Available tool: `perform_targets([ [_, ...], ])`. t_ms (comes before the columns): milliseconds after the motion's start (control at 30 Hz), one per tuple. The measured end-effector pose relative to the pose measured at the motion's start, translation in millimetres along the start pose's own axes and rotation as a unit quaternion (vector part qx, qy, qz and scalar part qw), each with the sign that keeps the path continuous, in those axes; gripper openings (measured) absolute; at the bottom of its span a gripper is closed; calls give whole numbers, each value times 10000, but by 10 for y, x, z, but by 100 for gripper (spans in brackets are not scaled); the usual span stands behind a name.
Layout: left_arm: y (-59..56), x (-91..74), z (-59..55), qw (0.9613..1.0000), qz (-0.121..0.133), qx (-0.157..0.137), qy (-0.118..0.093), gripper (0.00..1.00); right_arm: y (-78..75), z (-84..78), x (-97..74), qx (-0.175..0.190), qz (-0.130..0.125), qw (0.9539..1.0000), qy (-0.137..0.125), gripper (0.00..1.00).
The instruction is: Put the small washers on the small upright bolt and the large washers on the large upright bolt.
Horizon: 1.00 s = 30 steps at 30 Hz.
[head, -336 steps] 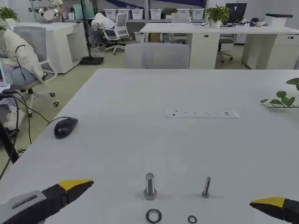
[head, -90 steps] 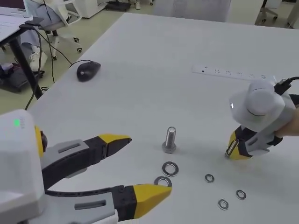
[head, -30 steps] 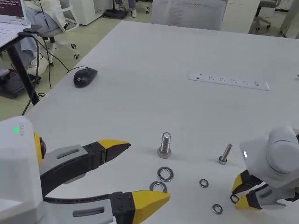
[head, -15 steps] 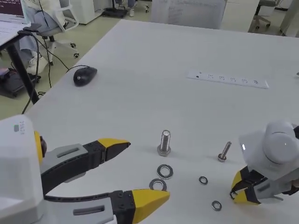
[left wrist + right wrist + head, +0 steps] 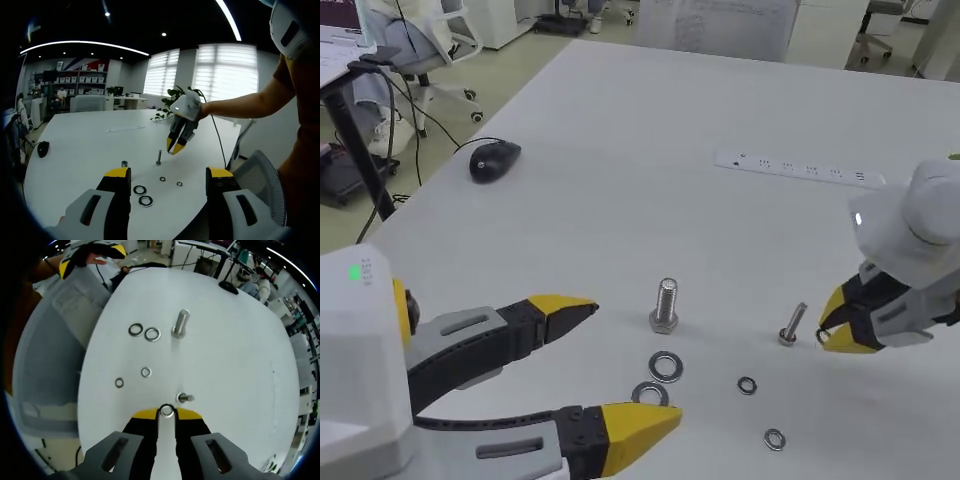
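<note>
Right claw (image 5: pixel 838 332) pinches a small silver steel washer (image 5: pixel 166 411), slim silver metal bolt (image 5: pixel 792 324) just ahead: level it, centre the hole! Left claw (image 5: pixel 635 365) gapes idle.

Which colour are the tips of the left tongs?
Yellow tips on the left tongs, best seen in the head view.

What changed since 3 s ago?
The right gripper left the small bolt, dropped to a small washer, shut on it and lifted it back beside the bolt. Two small washers, both large washers, the large bolt and the open left gripper stayed put.
</note>
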<state>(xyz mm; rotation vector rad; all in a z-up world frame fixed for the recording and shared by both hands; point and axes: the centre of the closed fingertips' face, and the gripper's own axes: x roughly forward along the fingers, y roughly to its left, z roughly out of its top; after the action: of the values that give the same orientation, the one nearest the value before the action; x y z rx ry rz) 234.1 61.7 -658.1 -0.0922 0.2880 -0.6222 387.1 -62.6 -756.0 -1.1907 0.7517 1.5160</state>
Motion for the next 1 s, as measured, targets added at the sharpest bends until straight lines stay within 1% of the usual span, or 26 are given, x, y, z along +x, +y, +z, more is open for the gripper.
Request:
perform_targets([
  [33,1,1,-3,10000,2,3,7,60,-38,13,-14,-45,-54,10000,24,12],
  [167,3,2,-4,10000,11,4,11,60,-163,92,-63,-87,-143,9999,16,12],
  [300,7,-5,9,10000,14,13,7,60,-236,132,-46,-105,-141,9998,59,12],
  [500,33,-18,19,10000,51,7,-16,60,-230,129,28,-149,-43,9997,180,12],
  [600,33,-18,14,10000,52,-1,-17,60,-244,103,49,-158,-42,9996,241,12],
  [767,31,-11,-2,10000,52,-10,-5,60,-262,93,78,-162,-33,9996,240,12],
  [900,39,-10,-1,10000,59,-24,-11,60,-259,84,116,-145,21,9995,271,12],
  [1000,51,-16,5,10000,78,-26,-22,60,-262,69,144,-200,21,9993,327,12],
])
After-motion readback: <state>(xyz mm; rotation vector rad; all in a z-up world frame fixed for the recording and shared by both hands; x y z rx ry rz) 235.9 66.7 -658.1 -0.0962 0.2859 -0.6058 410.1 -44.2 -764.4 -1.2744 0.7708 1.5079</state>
